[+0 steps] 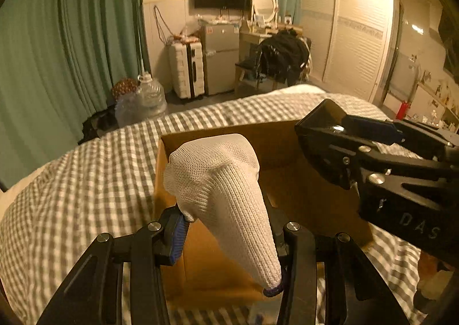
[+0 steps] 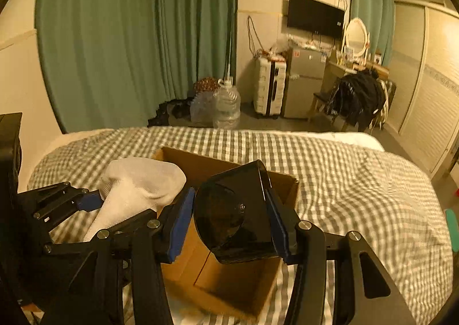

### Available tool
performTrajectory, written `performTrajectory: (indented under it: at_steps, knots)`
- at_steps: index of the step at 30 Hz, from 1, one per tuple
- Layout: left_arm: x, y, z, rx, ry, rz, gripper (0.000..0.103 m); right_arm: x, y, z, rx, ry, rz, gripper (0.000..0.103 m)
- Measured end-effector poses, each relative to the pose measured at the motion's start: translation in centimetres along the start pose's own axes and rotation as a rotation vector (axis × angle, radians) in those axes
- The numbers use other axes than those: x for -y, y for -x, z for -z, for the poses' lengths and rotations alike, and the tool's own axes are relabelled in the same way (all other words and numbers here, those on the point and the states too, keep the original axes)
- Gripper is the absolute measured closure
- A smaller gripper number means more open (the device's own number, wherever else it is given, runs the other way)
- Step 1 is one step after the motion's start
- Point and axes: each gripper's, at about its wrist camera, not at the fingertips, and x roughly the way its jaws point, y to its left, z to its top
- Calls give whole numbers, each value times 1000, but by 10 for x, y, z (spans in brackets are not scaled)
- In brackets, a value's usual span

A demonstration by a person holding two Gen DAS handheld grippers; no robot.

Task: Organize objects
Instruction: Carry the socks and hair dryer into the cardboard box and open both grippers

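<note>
Bed [image 2: 344, 181] with a grey-and-white checked cover, filling the lower half of both views. Open cardboard box [image 2: 243, 287] resting on the cover near the bed's near edge, its interior bare where visible. Left tongs [image 1: 226, 242], clamped on a white knitted sock [image 1: 221, 187] with a dark cuff; the sock stands up between the pads, above the box's left side. Right tongs [image 2: 229, 221], clamped on a glossy black, box-shaped object [image 2: 238, 210], held above the box's open top, just beside the sock and to its right.
</note>
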Motion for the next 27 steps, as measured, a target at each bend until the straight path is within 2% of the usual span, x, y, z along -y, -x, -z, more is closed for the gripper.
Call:
performTrajectory:
  at_steps: [7, 10, 13, 15, 17, 22, 27]
  knots:
    - [-2, -36, 12, -46, -7, 13, 59, 15, -62, 15, -77, -36, -16, 54]
    - [-2, -41, 15, -63, 6, 35, 57, 22, -69, 24, -95, -59, -40, 53]
    - [2, -35, 18, -83, 11, 44, 51, 25, -63, 28, -85, -79, -54, 53]
    - [5, -28, 16, -90, 5, 37, 41, 27, -52, 26, -64, -93, -54, 37]
    - [8, -13, 17, -77, 5, 15, 19, 30, -35, 21, -30, -118, -46, 30]
    - [6, 40, 11, -29, 36, 2, 18, 31, 24, 8, 30, -146, -39, 30]
    - [-3, 108, 9, 20, 49, -66, 18, 23, 103, -4, 97, -107, -2, 30]
